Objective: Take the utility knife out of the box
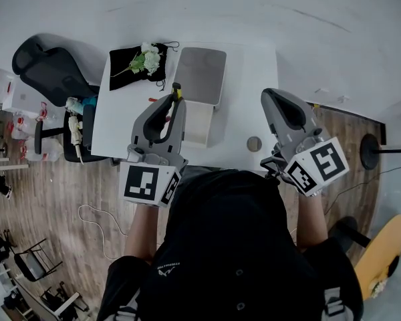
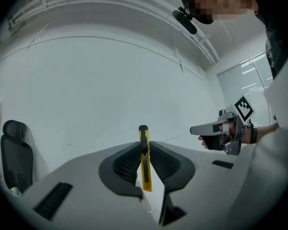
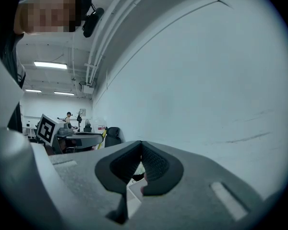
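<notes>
My left gripper (image 1: 176, 97) is shut on a yellow utility knife (image 2: 144, 158), which stands upright between the ribbed pads; its yellow tip (image 1: 177, 92) shows above the jaws in the head view. The gripper hangs level in the air over the near part of the white table (image 1: 254, 79), above the open white box (image 1: 199, 123). The box's grey lid (image 1: 200, 74) lies beyond it. My right gripper (image 1: 270, 96) is held up at the table's right side, its jaws shut with nothing between them (image 3: 141, 150). It also shows from the side in the left gripper view (image 2: 220, 128).
A black cloth (image 1: 123, 65) with white flowers (image 1: 149, 59) lies at the table's far left. A small round disc (image 1: 254, 144) sits near the table's front edge. A black office chair (image 1: 43, 65) and a cluttered stool (image 1: 77, 122) stand to the left.
</notes>
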The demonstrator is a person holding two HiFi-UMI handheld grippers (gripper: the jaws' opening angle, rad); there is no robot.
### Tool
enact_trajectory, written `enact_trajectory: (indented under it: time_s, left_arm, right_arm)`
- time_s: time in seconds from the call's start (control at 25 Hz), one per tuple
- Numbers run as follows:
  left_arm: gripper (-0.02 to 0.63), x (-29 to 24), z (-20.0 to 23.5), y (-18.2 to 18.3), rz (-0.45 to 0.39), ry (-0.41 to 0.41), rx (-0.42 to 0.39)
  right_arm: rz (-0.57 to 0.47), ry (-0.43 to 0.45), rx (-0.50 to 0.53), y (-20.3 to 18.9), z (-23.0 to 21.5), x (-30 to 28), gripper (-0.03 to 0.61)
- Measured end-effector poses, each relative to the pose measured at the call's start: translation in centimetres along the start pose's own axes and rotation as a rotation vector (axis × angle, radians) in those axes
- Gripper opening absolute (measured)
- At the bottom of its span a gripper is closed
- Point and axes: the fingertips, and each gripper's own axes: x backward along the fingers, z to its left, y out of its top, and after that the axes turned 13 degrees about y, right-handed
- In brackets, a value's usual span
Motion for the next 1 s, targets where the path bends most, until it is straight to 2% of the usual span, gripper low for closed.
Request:
enact_trajectory:
  time_s: [0.52, 1.0]
  left_arm:
    - [0.057, 1.1, 0.3, -0.9, 0.013, 0.020, 0.003]
    - [0.057, 1.3, -0.3, -1.3, 0.021, 0.008, 0.005]
  right_arm:
    - [-0.018, 0.022, -0.006, -0.2, 0.5, 0.1, 0.005]
    - [-0.016, 0.007, -0.013, -0.4, 0.6, 1.0, 0.005]
